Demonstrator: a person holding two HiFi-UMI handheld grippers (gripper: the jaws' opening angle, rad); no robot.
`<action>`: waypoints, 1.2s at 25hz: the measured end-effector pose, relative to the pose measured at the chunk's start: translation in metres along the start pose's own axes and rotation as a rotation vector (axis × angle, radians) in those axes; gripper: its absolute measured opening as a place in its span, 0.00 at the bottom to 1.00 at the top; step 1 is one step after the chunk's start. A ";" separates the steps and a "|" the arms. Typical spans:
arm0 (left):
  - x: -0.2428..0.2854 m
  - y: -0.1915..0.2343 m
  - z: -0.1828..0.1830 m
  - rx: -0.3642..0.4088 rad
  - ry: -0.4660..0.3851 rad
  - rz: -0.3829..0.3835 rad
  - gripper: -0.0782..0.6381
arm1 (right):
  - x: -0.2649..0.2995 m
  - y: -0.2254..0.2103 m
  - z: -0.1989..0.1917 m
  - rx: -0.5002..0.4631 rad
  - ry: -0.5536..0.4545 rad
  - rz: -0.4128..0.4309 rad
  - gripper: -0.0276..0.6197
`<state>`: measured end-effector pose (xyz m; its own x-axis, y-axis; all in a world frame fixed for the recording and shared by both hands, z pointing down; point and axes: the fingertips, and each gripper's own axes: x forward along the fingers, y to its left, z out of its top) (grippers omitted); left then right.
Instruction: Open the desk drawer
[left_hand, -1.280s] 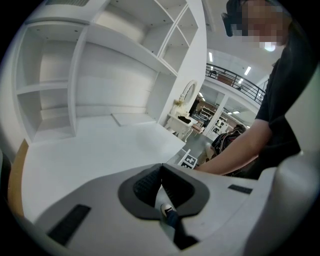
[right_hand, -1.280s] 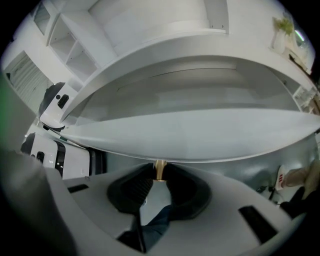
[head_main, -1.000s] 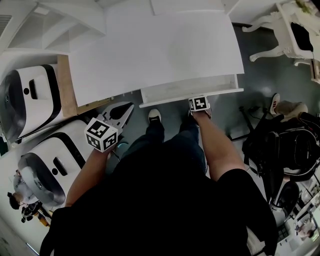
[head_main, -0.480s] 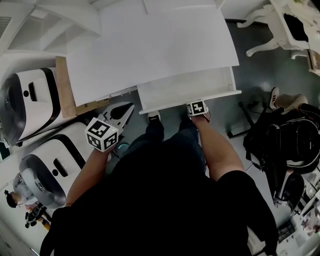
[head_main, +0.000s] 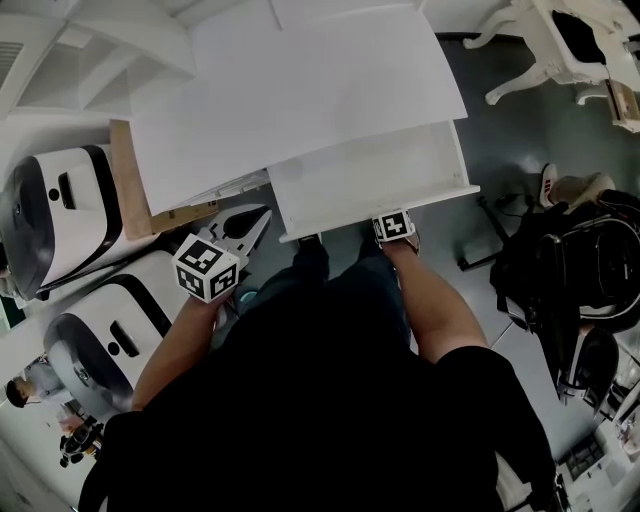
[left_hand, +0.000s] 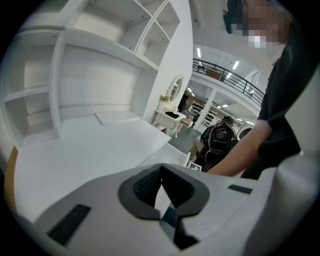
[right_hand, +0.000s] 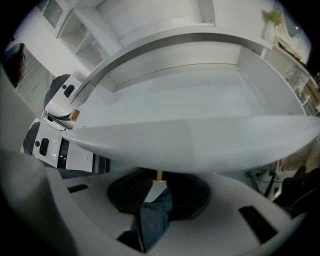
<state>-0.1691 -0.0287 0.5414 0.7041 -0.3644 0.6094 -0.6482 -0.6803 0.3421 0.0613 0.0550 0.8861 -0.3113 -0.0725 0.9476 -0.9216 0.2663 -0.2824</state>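
Now right gripper (right_hand: 161, 186) clamps the knob (right_hand: 159, 175) under the drawer front edge (right_hand: 200, 145).

My right gripper (right_hand: 158, 182) has its fingers (right_hand: 135, 186) closed on a small brass knob (right_hand: 159, 174), just under the white drawer front (right_hand: 200, 145) that runs from nine to three o'clock. Beyond it, toward twelve, the drawer (right_hand: 190, 95) stands open, its floor plain white. White machines (right_hand: 55, 147) sit at nine o'clock. Blue denim (right_hand: 152, 220) shows at six, between the fingers.

readable text: none | labels, brands, numbers: none (anywhere, in all three views)
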 end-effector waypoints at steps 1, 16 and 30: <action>0.001 -0.002 0.000 0.005 0.001 -0.002 0.12 | -0.001 0.001 -0.004 -0.001 0.000 0.000 0.18; 0.013 -0.028 -0.003 0.029 0.015 -0.030 0.12 | -0.006 0.002 -0.041 0.016 -0.004 0.019 0.18; 0.014 -0.032 -0.010 0.021 0.023 -0.032 0.12 | -0.006 0.002 -0.040 0.024 -0.011 0.030 0.18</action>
<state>-0.1416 -0.0059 0.5463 0.7171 -0.3278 0.6151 -0.6193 -0.7045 0.3465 0.0711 0.0947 0.8862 -0.3411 -0.0755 0.9370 -0.9172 0.2450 -0.3142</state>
